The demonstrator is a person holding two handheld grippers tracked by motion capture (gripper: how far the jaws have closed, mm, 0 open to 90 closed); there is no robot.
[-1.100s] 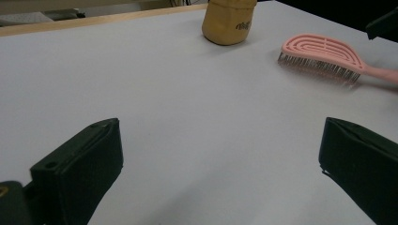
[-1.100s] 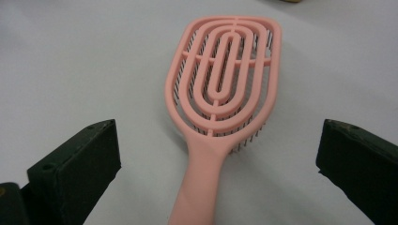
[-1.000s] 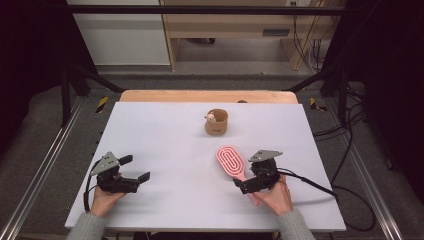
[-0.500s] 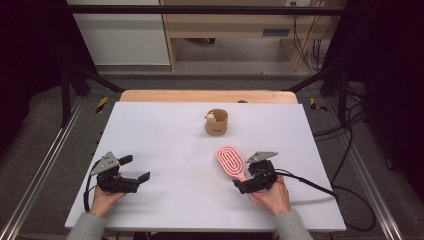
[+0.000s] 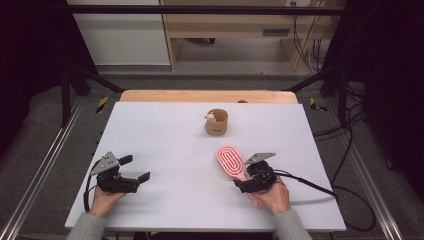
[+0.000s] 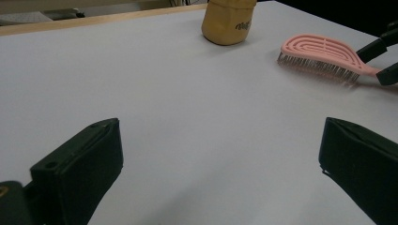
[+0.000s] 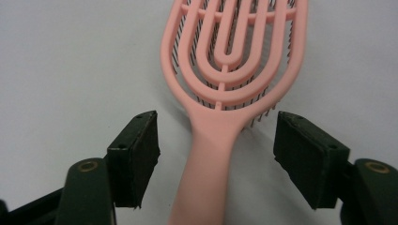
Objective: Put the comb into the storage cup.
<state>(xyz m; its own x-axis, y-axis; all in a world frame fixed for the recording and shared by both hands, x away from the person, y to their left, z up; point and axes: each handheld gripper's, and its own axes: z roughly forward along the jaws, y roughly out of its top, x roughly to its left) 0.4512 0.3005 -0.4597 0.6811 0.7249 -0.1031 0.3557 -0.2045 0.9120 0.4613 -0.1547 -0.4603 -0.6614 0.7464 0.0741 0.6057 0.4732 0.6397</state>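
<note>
Hairbrush lies flat on the white worktop, right of centre in the high view, its pink vented back up and its bristles down, handle pointing toward the lower right of the frame. Your right tool sits at that handle: in the right gripper view the hairbrush runs up the middle of the frame, and the handle passes between the two black jaws, which stand wide apart with a gap on each side, so they grip nothing. Your right hand holds this tool at the lower right of the high view, with its cable trailing off to the right.

Above the brush, toward the upper middle of the frame, stands a small tan cup, well apart from it.

Your left tool rests at the lower left of the high view, held in your left hand, far from the brush. In the left gripper view its jaws are spread wide over bare worktop, holding nothing; the cup and hairbrush show in the upper right.
</note>
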